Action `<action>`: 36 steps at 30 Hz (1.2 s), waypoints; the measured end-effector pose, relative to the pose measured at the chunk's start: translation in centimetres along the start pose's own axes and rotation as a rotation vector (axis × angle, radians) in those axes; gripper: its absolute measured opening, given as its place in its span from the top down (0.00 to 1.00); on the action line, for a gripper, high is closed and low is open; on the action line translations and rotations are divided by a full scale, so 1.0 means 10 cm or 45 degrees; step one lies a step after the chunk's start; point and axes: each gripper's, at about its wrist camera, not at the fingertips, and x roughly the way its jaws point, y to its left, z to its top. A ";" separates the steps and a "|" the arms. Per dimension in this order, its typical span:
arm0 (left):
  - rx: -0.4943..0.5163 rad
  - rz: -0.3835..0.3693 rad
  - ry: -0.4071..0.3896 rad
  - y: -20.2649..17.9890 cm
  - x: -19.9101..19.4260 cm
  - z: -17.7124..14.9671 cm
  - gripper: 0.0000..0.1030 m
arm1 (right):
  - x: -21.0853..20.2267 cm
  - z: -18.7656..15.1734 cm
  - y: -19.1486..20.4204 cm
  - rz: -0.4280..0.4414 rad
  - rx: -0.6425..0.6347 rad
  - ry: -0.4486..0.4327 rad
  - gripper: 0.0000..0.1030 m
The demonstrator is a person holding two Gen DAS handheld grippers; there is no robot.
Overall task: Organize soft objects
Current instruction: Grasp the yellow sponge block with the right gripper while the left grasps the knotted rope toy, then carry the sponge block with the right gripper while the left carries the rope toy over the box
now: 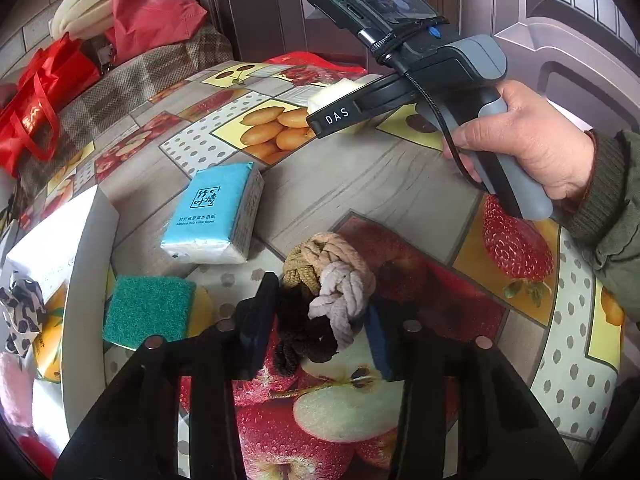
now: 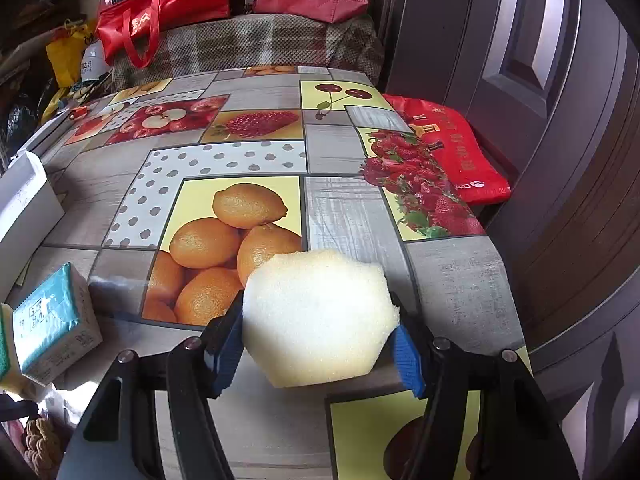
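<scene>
Left claw (image 1: 320,320) clamped on rope knot (image 1: 328,280); right claw (image 2: 320,344) squeezing foam (image 2: 316,316) above tabletop (image 2: 352,208). Step: carrying. Next, likely: box (image 1: 88,248) at left edge.

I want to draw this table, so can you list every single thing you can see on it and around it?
Knotted rope bundle: one, beige, tan, grey-white and dark brown, between the left gripper's fingers.
Pale yellow foam sponge: one, between the right gripper's fingers.
Blue-wrapped tissue pack: one, mid-table.
Green scouring sponge: one, beside the white box.
White cardboard box: one, table's left edge, soft things inside.
Fruit-print tablecloth: one, multicoloured.
Red shopping bags: several, behind the table.
Left gripper: black, shut on the bundle.
Right gripper: black, blue pads, shut on the sponge.
</scene>
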 end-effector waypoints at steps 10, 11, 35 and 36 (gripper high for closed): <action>0.003 0.017 -0.216 -0.01 -0.34 -0.05 0.80 | -0.33 -0.03 0.06 -0.152 -0.006 -0.230 0.38; -0.011 0.019 -0.225 0.01 -0.36 -0.05 0.80 | -0.35 -0.05 0.04 -0.152 0.011 -0.244 0.38; -0.092 0.080 -0.376 0.10 -0.57 -0.12 0.84 | -0.67 -0.27 -0.06 -0.062 0.203 -0.364 0.38; -0.101 0.098 -0.399 0.11 -0.61 -0.14 0.84 | -0.71 -0.30 -0.04 -0.031 0.215 -0.369 0.38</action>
